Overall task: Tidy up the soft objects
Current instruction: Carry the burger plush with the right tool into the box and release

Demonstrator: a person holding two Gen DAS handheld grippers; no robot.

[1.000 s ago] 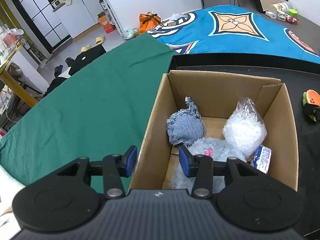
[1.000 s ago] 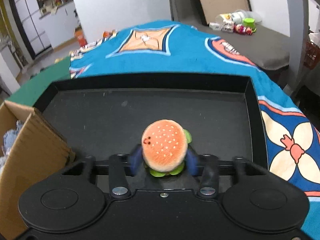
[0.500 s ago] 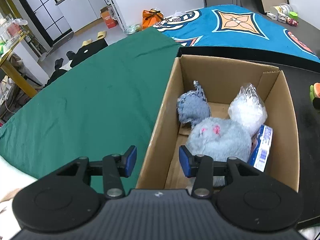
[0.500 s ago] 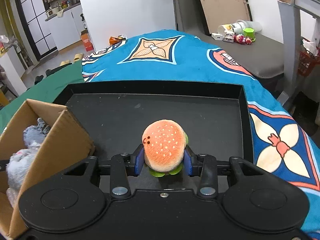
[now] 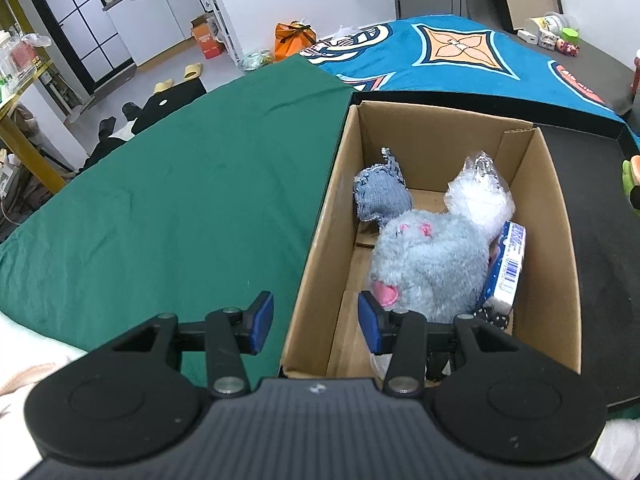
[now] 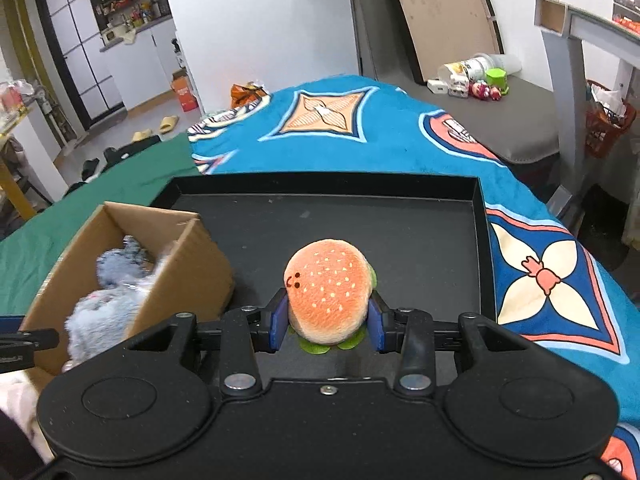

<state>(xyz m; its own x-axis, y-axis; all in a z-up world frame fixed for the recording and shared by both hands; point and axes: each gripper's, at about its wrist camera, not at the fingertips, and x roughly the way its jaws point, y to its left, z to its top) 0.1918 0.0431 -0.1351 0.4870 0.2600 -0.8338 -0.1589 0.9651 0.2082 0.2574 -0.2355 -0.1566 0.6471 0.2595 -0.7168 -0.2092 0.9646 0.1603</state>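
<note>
My right gripper (image 6: 327,322) is shut on a plush hamburger (image 6: 328,288), held up above the black tray (image 6: 482,240). To its left stands an open cardboard box (image 6: 192,256). In the left wrist view the box (image 5: 552,208) holds a grey plush animal (image 5: 432,264), a blue-grey cloth bundle (image 5: 380,196), a clear plastic bag (image 5: 480,196) and a small blue and white packet (image 5: 508,268). My left gripper (image 5: 316,322) is open and holds nothing; its fingers straddle the box's left wall near the front corner. The hamburger shows at the right edge (image 5: 634,172).
A green cloth (image 5: 168,200) covers the surface left of the box. A blue patterned blanket (image 6: 360,128) lies beyond the tray. Small toys and containers (image 6: 476,78) sit on a grey surface at the back right. Slippers and bags lie on the floor far left.
My right gripper has risen with the hamburger, and more of the box now shows to its left. My left gripper has drawn back from the box, so the grey plush is fully in sight.
</note>
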